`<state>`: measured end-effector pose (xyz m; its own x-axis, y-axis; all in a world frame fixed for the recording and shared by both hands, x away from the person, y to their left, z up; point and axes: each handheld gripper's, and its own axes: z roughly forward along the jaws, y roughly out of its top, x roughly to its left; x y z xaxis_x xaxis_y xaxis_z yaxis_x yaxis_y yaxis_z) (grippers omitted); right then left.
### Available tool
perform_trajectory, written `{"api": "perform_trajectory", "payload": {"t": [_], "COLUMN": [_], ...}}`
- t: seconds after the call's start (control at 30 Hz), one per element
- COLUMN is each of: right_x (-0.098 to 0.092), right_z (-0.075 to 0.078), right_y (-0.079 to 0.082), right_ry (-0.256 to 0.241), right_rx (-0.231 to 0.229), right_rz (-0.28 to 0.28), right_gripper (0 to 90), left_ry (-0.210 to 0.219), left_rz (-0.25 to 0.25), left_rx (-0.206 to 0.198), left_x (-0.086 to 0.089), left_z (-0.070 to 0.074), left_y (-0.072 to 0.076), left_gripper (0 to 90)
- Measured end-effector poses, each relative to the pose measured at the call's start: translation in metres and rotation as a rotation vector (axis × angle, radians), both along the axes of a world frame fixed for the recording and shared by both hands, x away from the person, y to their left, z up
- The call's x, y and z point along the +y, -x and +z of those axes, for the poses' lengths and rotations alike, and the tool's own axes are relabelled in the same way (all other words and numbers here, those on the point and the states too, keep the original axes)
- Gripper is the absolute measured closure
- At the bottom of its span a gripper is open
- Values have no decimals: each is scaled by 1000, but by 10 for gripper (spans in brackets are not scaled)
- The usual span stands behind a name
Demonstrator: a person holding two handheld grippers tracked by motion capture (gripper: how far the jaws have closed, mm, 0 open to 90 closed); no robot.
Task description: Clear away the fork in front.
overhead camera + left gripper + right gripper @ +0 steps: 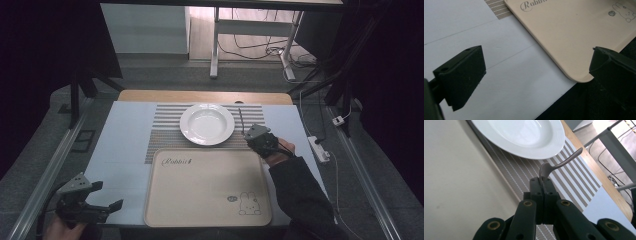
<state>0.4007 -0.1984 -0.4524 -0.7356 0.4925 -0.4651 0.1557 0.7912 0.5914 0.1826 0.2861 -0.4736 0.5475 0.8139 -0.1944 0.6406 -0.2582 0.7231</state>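
- Cutlery is in hand: the right gripper (543, 180) has its jaws clenched on a thin metal utensil (560, 163), a fork or spoon; which one I cannot tell, since the working end is buried between the jaws.
- The utensil's handle sticks out past the jaws and hangs over the striped placemat (574, 185), just beside the rim of the white plate (524, 135) and apart from it.
- In the high view the right gripper (252, 134) sits just to the right of the plate (207, 123), by the far right corner of the beige tray (200, 190).
- The plate rests on the placemat (165, 135), directly behind the tray.
- The left gripper (107, 197) is well away from the plate, off the tray's near left corner, its jaws spread wide and holding nothing.
- From the left gripper view, the gap between those jaws frames the tray's rounded corner (574, 72) and the pale table cover (511, 82).
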Motion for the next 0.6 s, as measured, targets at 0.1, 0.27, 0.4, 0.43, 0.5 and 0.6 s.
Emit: {"api": "perform_trajectory", "payload": {"t": [0.1,0.27,0.4,0.43,0.5,0.6], "right_x": [-2,-3,-3,-3,-3,-1], "right_z": [3,10,13,14,15,14], "right_y": [8,26,34,37,43,54], "right_ry": [-34,-126,-179,-195,-218,-263], "right_rx": [11,45,65,74,92,128], "right_rz": [26,80,106,114,134,176], "right_gripper": [899,898,898,898,898,898], "left_ry": [2,3,16,19,18,18], "left_rz": [-19,-55,-100,-113,-132,-171], "left_rx": [-11,-36,-35,-35,-45,-60], "left_x": [-3,-6,-9,-11,-13,-18], "left_z": [1,4,4,4,4,6], "left_y": [-1,-3,-6,-7,-9,-12], "left_gripper": [0,7,8,7,6,4]}}
